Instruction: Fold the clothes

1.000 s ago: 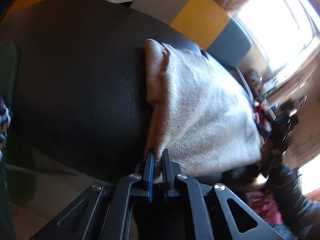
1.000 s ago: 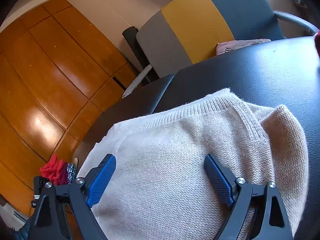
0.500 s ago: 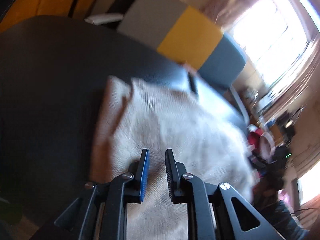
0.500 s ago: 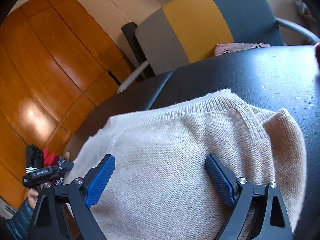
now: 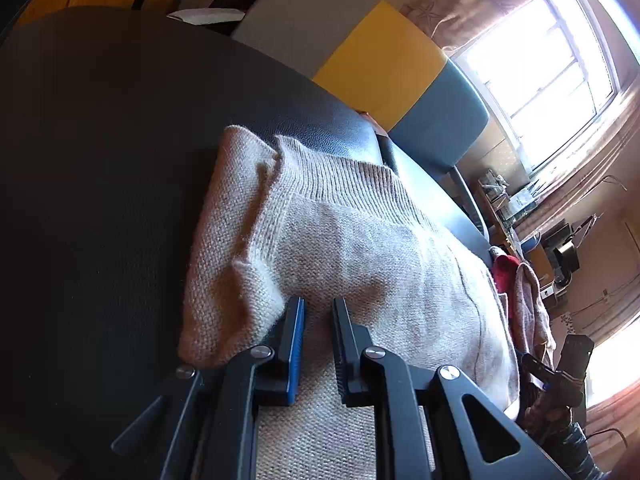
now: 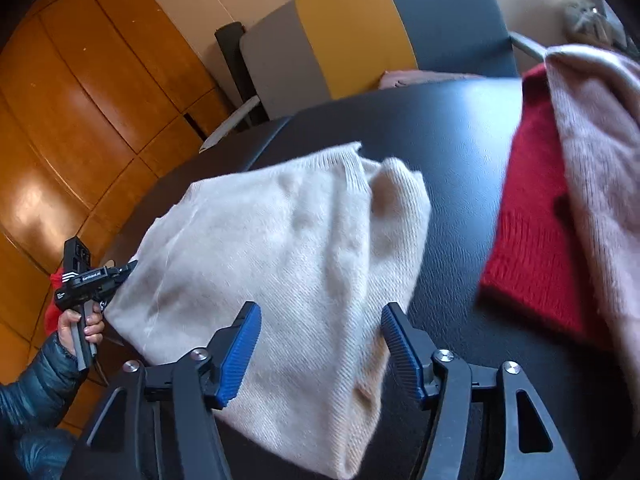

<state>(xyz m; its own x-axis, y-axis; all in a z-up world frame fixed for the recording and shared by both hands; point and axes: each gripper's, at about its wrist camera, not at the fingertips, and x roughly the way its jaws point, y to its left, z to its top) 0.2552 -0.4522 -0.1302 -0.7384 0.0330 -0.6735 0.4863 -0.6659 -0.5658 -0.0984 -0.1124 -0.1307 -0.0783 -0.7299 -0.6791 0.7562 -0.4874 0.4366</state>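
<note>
left wrist view: beige knit sweater (image 5: pixel 352 248) lies folded on the black padded table (image 5: pixel 100 140), ribbed hem toward the striped chair (image 5: pixel 360 52).
left gripper (image 5: pixel 318 316): jaws a narrow gap apart, hovering over the knit; nothing pinched that I can see, pads clear of the fabric.
only here: rib texture, a raised fold ridge at the near-left corner, bright window (image 5: pixel 540 60), right-hand tool a dark blur at the far edge.
right wrist view: same sweater (image 6: pixel 280 248) seen from the other side, thick folded stack running under the fingers.
right gripper (image 6: pixel 320 320): jaws closing, sweater edge between them, pads not pressing yet.
only here: red knit (image 6: pixel 532 220) and pink garment (image 6: pixel 592 160) piled on the table's right; person's hand (image 6: pixel 82 320) holding the left tool at the sweater's far corner; wood panel wall (image 6: pixel 80 100).
handling (judgement): light, soft, floppy, fuzzy so not slippery, not fragile; layers may slide apart or sag if lifted by one point.
where to grip (judgement): pinch all layers at folded edge or corners, both tools apart.
</note>
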